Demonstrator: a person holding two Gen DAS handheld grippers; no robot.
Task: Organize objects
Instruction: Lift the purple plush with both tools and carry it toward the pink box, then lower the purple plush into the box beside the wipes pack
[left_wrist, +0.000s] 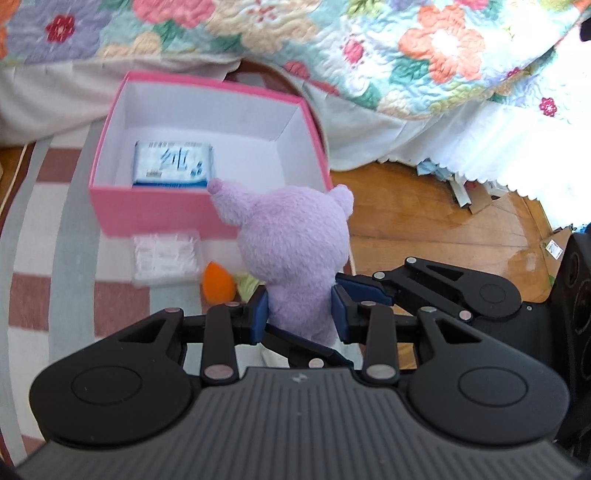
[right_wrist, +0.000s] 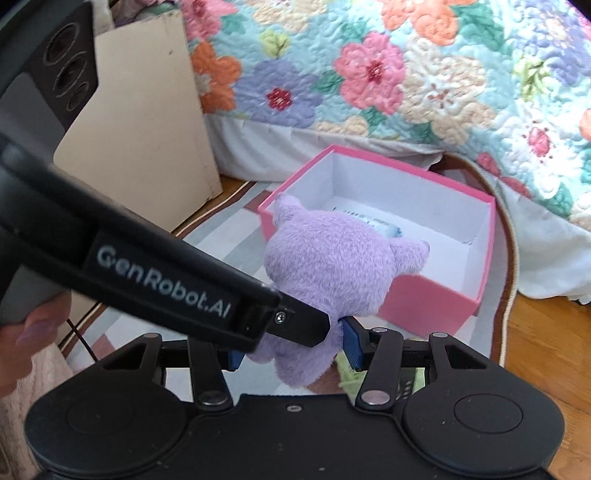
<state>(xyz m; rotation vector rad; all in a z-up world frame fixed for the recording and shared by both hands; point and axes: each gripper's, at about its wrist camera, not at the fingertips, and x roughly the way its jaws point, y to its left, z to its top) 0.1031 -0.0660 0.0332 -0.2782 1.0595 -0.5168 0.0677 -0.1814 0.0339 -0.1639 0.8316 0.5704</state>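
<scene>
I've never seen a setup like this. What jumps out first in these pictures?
A fluffy purple plush toy steals the show, pinched low on its body between the blue pads of the left claw and the right claw together. Just beyond it sits an open pink box on a striped rug, holding a blue-and-white packet, with a bright floral quilt behind.

A bed fills the far side ahead of both tools, covered by a quilt (left_wrist: 424, 55) stitched with big pink, orange and lilac flowers on pale blue, a white scalloped skirt (left_wrist: 480, 147) hanging beneath it. Below lies a striped rug (left_wrist: 55, 221) in grey, white and brick red with a brown border, over glossy wooden floor (left_wrist: 424, 229). Left of the right tool a beige panel (right_wrist: 147, 122) stands upright. Daylight glares off the boards
</scene>
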